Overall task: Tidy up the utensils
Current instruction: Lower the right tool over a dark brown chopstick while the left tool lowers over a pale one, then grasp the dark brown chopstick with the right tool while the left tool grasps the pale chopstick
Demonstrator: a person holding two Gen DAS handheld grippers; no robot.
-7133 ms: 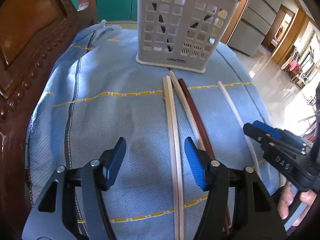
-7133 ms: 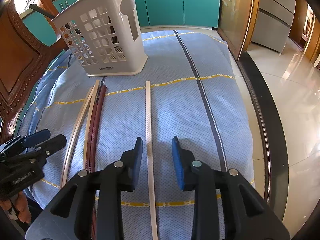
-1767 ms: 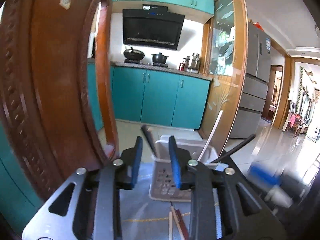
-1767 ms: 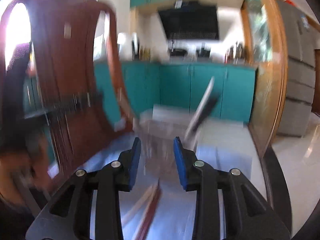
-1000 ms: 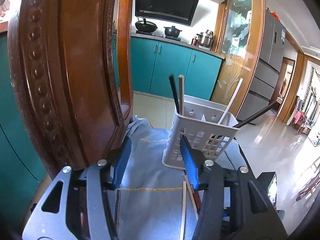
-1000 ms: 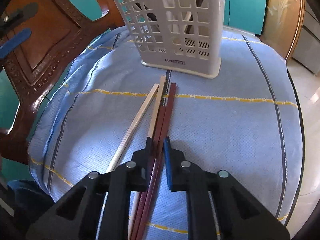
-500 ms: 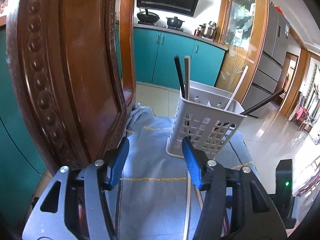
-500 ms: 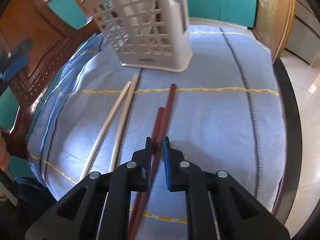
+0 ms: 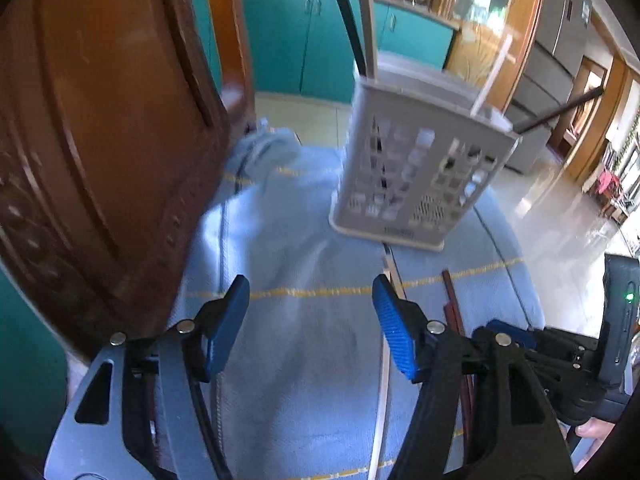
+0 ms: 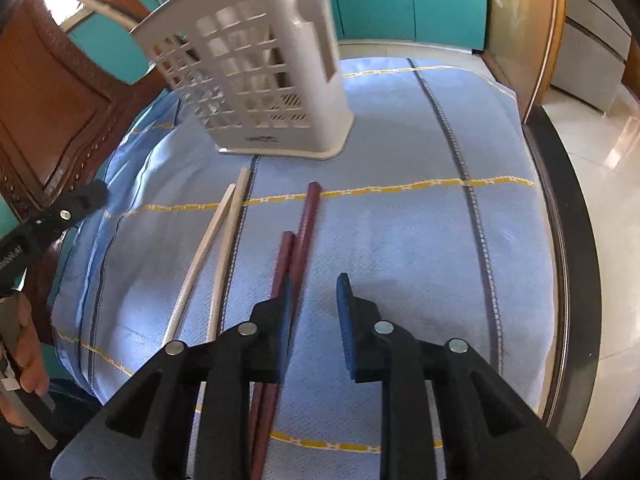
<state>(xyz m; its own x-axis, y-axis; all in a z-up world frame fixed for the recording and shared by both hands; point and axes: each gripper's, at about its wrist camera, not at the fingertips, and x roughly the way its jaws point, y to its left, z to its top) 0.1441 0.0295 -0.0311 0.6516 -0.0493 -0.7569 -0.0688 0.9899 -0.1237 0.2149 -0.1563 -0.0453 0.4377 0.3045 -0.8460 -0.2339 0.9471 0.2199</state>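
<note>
Right gripper [image 10: 312, 312] hangs over the blue cloth [image 10: 400, 240], jaws narrow and opening, nothing pressed between them; two dark red chopsticks [image 10: 298, 236] lie just beside its left pad, two pale chopsticks [image 10: 224, 236] further left. Left gripper [image 9: 310, 328]: jaws wide, opening, empty. White utensil basket [image 10: 264, 68] stands beyond, holding several sticks

Woven cloth [image 10: 400, 240], plastic basket [image 10: 260, 80]

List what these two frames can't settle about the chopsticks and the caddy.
- Near ends of the dark red chopsticks: right wrist view, hidden under the right hand-held gripper, whose jaws are opening.
- Contents of the white slotted plastic caddy: left wrist view, motion-blurred, lattice walls screen them.
- Caddy base label: right wrist view, too small.
</note>
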